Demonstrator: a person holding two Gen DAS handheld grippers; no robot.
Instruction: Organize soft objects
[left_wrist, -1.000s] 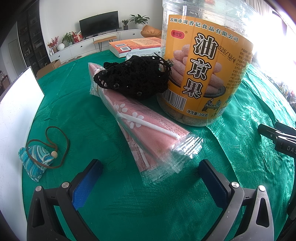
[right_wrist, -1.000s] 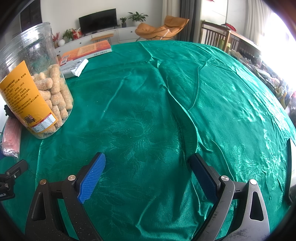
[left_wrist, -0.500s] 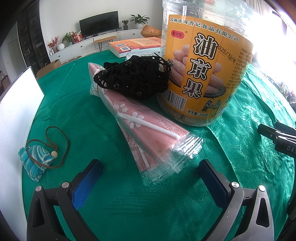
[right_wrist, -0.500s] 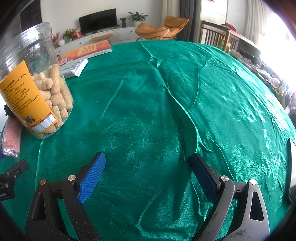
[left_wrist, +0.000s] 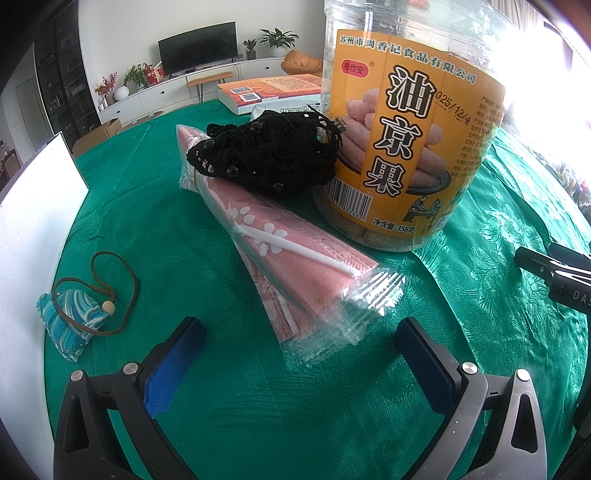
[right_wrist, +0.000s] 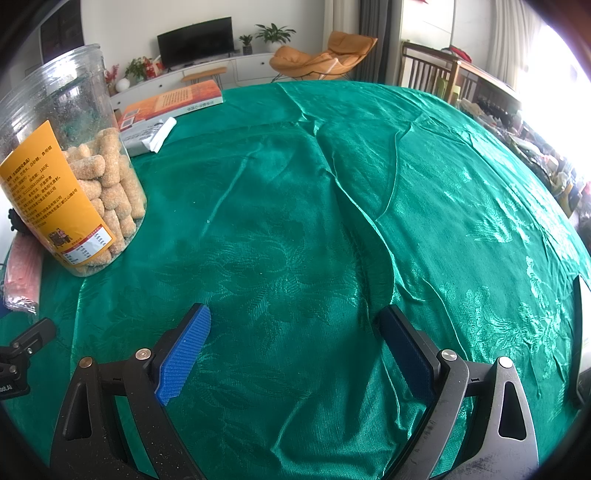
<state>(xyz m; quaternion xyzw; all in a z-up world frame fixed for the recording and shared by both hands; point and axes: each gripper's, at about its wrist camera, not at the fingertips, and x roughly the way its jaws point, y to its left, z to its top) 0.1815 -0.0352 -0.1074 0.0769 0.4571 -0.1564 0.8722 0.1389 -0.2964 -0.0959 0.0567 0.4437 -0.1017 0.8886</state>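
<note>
In the left wrist view, a pink packet of face masks (left_wrist: 280, 251) in clear wrap lies on the green tablecloth (left_wrist: 147, 229), pointing toward my left gripper (left_wrist: 299, 365), which is open and empty just short of its near end. A black crocheted pouch (left_wrist: 266, 158) rests on the packet's far end against a snack jar (left_wrist: 402, 140). A small blue patterned sachet (left_wrist: 74, 321) with a brown cord lies at the left. My right gripper (right_wrist: 293, 350) is open and empty over bare cloth; the packet's edge (right_wrist: 22, 273) shows at its far left.
A white board (left_wrist: 33, 221) stands along the left edge. The clear snack jar with orange label (right_wrist: 70, 177) stands left of the right gripper. An orange book (right_wrist: 173, 103) and a white packet (right_wrist: 147, 138) lie at the table's far side.
</note>
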